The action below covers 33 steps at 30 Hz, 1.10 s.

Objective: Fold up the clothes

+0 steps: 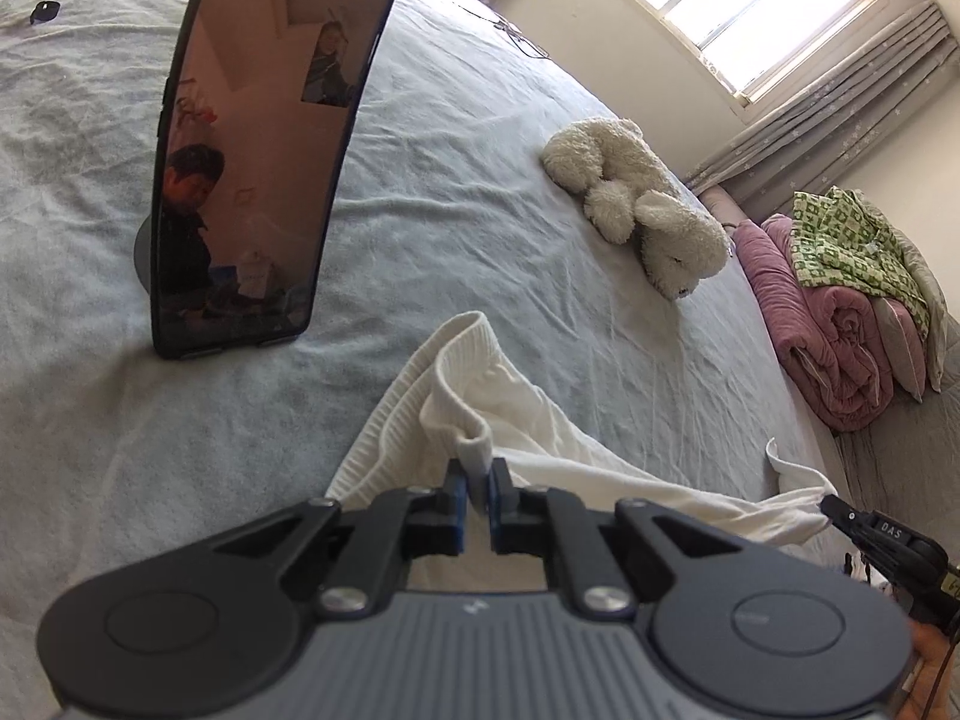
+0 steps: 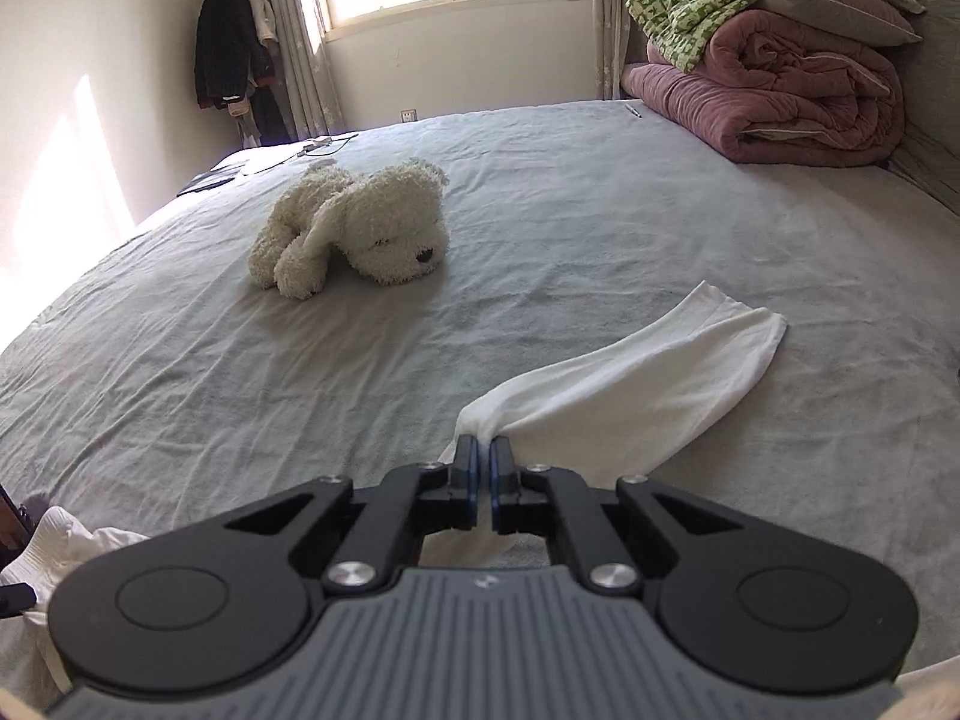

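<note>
Both tools are clamped on the white garment (image 1: 540,450): your left tool (image 1: 478,489) pinches a fold by its ribbed edge, your right tool (image 2: 484,468) the base of a sleeve (image 2: 648,378). It lies on the bed (image 2: 540,210), stretched side to side between them, sleeve running forward-right; probably a sweater.

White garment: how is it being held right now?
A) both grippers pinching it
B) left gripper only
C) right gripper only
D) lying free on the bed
A: the left gripper is closed on a ribbed fold of the white garment, and the right gripper pinches another bunched part of it.
</note>
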Motion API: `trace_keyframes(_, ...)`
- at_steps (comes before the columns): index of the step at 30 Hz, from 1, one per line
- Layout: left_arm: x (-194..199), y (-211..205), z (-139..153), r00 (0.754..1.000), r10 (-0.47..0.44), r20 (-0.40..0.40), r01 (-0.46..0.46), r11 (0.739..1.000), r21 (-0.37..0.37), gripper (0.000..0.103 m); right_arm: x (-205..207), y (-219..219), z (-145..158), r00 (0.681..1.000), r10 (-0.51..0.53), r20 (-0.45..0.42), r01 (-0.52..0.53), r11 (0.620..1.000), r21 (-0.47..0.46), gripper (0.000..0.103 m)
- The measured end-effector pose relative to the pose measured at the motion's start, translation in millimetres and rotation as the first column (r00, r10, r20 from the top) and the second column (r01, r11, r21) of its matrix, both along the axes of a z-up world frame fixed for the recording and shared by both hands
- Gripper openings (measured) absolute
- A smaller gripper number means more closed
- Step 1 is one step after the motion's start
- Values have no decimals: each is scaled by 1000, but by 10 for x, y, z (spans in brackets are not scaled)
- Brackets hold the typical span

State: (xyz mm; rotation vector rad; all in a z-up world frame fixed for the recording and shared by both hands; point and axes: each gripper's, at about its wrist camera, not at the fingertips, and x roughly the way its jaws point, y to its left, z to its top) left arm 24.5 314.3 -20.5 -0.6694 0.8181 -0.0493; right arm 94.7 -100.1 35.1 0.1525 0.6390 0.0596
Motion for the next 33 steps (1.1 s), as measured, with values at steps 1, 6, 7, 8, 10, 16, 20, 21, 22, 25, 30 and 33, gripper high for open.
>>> trace_keyframes(1, 0, 10, -2, 1000, 2, 0, -2, 1000, -1, 6, -49, -11, 40, 1000, 1, 13, -1, 1000, 4, 4)
trace_keyframes(6, -22, 59, -19, 1000, -15, -17, 15, 1000, 9, 6, -379, 9, 121, 997, 27, 66, -28, 1000, 12, 4)
trace_keyframes(7, -27, 69, -23, 1000, -18, -21, 19, 1000, 12, 6, -452, 27, 118, 996, 32, 77, -33, 999, 1, 4)
trace_keyframes(8, -32, 79, -26, 999, -22, -25, 23, 1000, 14, 6, -538, 49, 106, 995, 40, 90, -38, 999, -18, 4)
trace_keyframes(10, -42, 98, -33, 999, -30, -32, 31, 999, 18, 6, -650, 71, 64, 993, 48, 103, -44, 998, -41, 4)
trace_keyframes(16, -72, 157, -53, 997, -53, -55, 54, 998, 31, 6, -897, 34, -105, 994, 57, 90, -52, 997, -60, 4)
trace_keyframes(20, -101, 142, -39, 996, -59, -69, 63, 996, 69, 6, -972, -3, -194, 995, 64, 75, -59, 997, -59, 4)
trace_keyframes(21, -110, 131, -32, 996, -59, -72, 65, 995, 82, 6, -977, -7, -218, 996, 65, 68, -61, 997, -57, 4)
trace_keyframes(22, -119, 120, -25, 995, -59, -76, 66, 993, 96, 6, -982, -11, -241, 996, 66, 61, -62, 997, -55, 4)
trace_keyframes(25, -144, 87, -3, 995, -59, -86, 70, 988, 135, 7, -1050, -1, -341, 997, 74, 32, -72, 996, -58, 4)
trace_keyframes(30, -188, 31, 34, 993, -58, -103, 78, 976, 201, 12, -981, 11, -625, 992, 88, -85, -94, 994, -61, 7)
trace_keyframes(33, -223, -3, 87, 993, -53, -102, 77, 967, 241, 23, -951, -59, -765, 986, 83, -143, -87, 996, -24, 15)
